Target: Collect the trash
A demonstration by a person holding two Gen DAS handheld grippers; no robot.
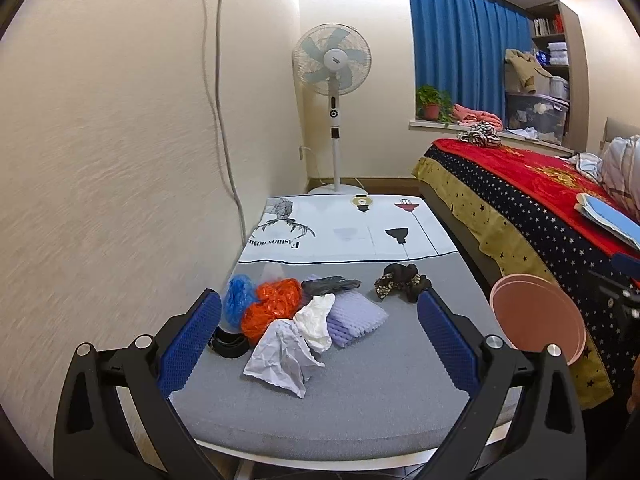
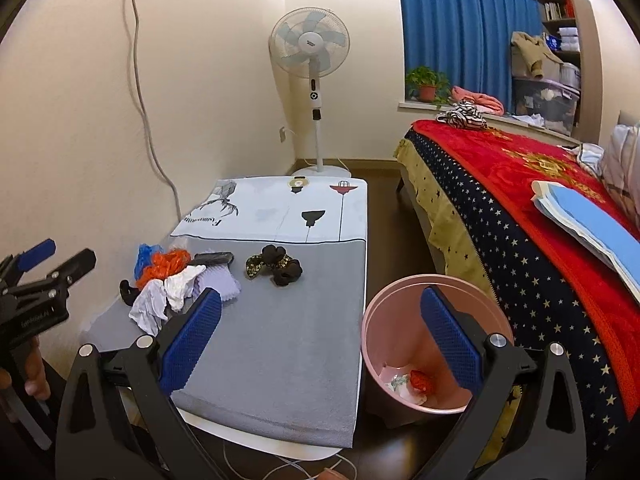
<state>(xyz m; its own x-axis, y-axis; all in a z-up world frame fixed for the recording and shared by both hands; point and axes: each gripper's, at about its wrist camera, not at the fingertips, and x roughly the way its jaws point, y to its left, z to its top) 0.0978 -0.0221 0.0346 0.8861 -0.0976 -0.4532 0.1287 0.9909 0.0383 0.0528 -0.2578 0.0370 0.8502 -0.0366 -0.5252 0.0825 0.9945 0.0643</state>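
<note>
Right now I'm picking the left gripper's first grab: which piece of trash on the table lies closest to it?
The crumpled white paper: it lies at the pile's front, between the open left gripper fingers, ahead of the orange bag.

In the left wrist view the round pink plastic bin (image 1: 536, 316) is half hidden behind a gripper finger, the black band (image 1: 229, 345) lies partly under the crumpled orange plastic bag (image 1: 272, 307), and the wall (image 1: 100, 200) is blurred.
</note>
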